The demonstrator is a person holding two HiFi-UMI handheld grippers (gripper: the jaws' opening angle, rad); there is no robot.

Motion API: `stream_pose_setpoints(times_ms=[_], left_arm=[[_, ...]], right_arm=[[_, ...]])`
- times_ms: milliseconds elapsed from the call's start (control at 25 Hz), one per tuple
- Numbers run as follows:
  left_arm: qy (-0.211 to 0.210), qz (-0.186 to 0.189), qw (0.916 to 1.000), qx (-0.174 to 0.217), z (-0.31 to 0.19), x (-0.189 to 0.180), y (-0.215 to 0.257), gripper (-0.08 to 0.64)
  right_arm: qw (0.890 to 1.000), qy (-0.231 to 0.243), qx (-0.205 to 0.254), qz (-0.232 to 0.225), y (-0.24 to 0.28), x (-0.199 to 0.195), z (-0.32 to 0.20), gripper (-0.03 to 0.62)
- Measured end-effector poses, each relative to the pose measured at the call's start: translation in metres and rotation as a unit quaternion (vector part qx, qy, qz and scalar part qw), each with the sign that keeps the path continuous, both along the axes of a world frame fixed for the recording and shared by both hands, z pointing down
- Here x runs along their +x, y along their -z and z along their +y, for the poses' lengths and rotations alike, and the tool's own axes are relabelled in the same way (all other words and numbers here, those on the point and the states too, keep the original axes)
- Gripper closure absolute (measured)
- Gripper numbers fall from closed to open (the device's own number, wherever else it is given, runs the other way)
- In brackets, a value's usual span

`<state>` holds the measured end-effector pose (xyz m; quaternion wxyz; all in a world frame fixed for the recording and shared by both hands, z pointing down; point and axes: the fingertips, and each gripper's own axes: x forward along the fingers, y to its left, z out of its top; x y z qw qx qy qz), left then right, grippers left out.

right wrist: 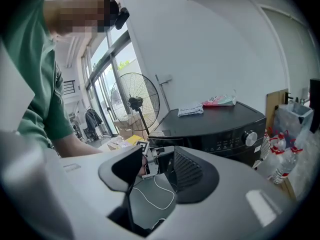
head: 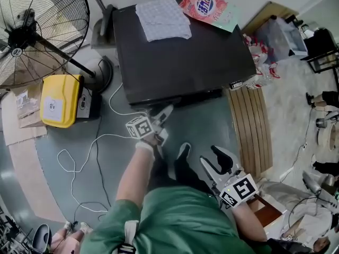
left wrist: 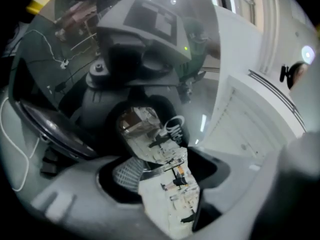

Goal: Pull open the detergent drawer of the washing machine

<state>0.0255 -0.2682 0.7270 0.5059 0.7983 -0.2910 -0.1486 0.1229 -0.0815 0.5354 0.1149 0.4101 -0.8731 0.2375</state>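
Here, left gripper (head: 163,121) level at washing machine (head: 180,62), right gripper (head: 212,160) back

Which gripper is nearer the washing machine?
Left. The left gripper is at the front upper edge of the washing machine; the right gripper hangs back by the person's legs, clear of it.

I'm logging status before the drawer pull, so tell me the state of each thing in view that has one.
Washer: standing upright.
Drawer: open or shut, cannot tell.
Left gripper: jaws apart, at washer front.
Right gripper: jaws apart, empty, held back.
Cloth: flat on washer top.
Packet: lying on washer top.
Fan: standing, spin unclear.
Cable: loose on floor.
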Motion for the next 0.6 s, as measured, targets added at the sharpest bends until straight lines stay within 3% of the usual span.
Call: stream_pose_setpoints(times_ms=[200, 360, 600], left_arm=[[0.003, 0.019, 0.9998, 0.007, 0.003, 0.001, 0.005, 0.307], [-0.021, 0.005, 0.9997, 0.014, 0.031, 0.009, 0.001, 0.35], [-0.025, -0.003, 0.9997, -0.003, 0.072, 0.015, -0.003, 0.333]], right_arm=[[1.0, 0.006, -0.001, 0.001, -0.001, 0.0, 0.003, 0.396], [1.0, 0.011, -0.003, 0.0, -0.004, 0.0, 0.007, 0.396], [1.0, 0.017, 0.01, 0.001, 0.003, -0.001, 0.011, 0.396]])
